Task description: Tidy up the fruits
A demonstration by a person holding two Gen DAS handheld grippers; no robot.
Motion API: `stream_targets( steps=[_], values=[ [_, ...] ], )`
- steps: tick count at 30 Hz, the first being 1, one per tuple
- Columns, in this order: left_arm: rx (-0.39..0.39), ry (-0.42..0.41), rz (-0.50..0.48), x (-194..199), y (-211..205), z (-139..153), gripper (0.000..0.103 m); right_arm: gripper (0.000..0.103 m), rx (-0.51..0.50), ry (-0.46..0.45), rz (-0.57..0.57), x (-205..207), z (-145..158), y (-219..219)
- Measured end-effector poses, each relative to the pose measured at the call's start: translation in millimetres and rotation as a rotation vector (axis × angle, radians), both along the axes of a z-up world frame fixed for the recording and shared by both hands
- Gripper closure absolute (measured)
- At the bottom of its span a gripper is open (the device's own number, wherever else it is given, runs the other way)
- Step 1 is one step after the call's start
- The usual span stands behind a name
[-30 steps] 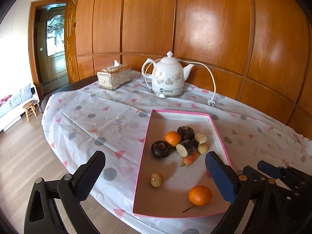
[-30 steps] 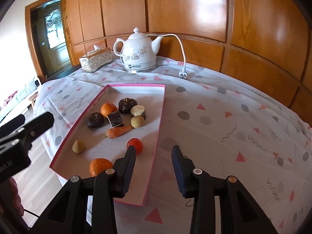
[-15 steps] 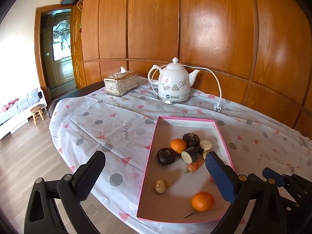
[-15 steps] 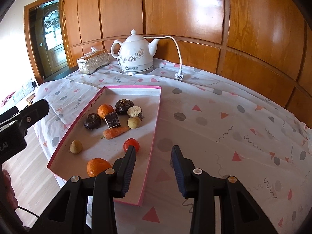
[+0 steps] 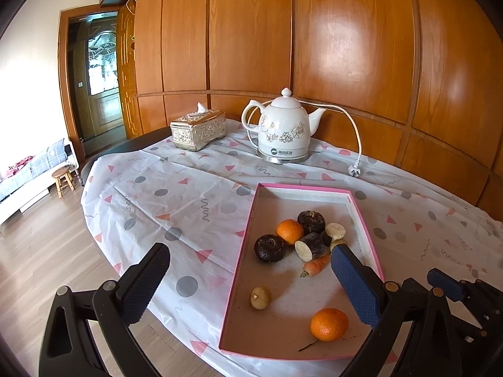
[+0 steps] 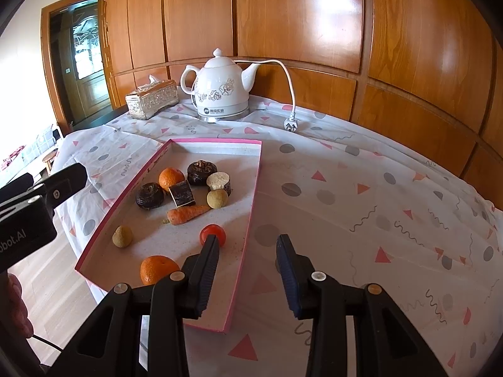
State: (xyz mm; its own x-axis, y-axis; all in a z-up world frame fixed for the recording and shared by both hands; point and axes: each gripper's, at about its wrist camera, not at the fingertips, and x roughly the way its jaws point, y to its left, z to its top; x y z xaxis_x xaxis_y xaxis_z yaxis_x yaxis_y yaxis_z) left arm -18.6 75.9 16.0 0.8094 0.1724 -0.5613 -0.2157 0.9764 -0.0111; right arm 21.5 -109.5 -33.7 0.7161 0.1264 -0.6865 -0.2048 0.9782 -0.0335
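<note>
While I watched both wrist views, the left claw pointed down at a slant over the near edge of the worktop, its jaws wide and holding nothing. The right claw also tilted down, with a narrower gap that was empty and stood over the right wall of the pink tray. Inside the tray lay the carrot, flat, its long axis across the tray, its thin tip toward the right wall. Around it were two oranges, a small tomato just beyond the right claw's left finger, and dark root pieces.
</note>
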Motion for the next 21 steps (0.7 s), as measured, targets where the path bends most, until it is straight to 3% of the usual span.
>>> stream_targets(
  steps=[21],
  values=[
    [-0.001, 0.003, -0.007, -1.1, -0.5, 0.0, 0.0, 0.065, 0.0, -0.006, 0.001, -1.3, 1.3, 0.5]
  ],
)
